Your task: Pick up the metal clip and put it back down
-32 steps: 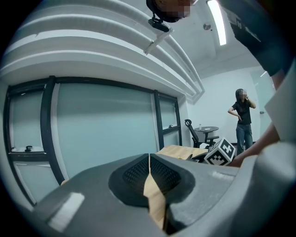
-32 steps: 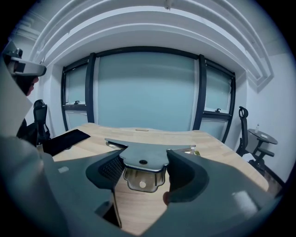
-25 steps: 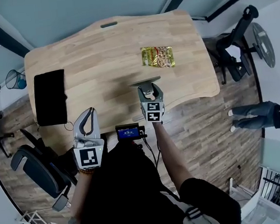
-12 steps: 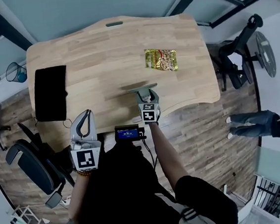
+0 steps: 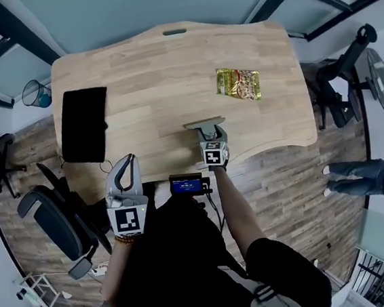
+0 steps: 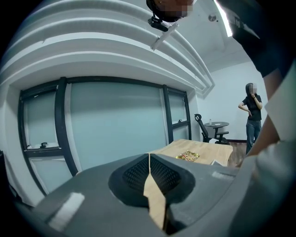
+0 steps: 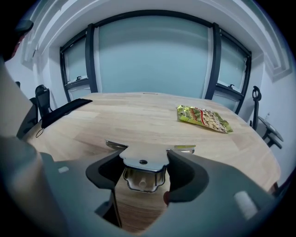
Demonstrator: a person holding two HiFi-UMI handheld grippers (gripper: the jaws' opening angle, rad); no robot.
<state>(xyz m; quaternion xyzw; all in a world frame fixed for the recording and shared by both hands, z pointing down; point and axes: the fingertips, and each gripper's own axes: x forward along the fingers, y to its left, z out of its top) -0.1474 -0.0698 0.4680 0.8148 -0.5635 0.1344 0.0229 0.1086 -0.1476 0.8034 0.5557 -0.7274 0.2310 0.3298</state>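
Table (image 5: 156,71): light wood and the biggest thing in view. Everything else sits on it or hangs at its near edge.
Black mat (image 5: 85,125): flat on the table's left side, well clear of the work.
L gripper (image 5: 128,164): off the table's near-left edge, tilted up. Jaws pressed together, nothing between them.
R gripper (image 5: 209,135): over the table's near edge, about mid-width. Jaws pinch the clip's handle.
Snack pkt (image 5: 239,84): on the table's right half, well beyond the R gripper.
Metal clip (image 7: 142,159): in the R jaws, wide blade out front, just above or on the table top. Can't tell which.
Risk: the handle is smooth metal and the pinch is narrow, so the clip could twist or slip out. It's close to the near edge, so a sloppy release may drop it off the table.
Views: R gripper view shows the grip on the handle, while head view shows only the clip's blade. L gripper view shows a person standing far off, whom head view barely catches.
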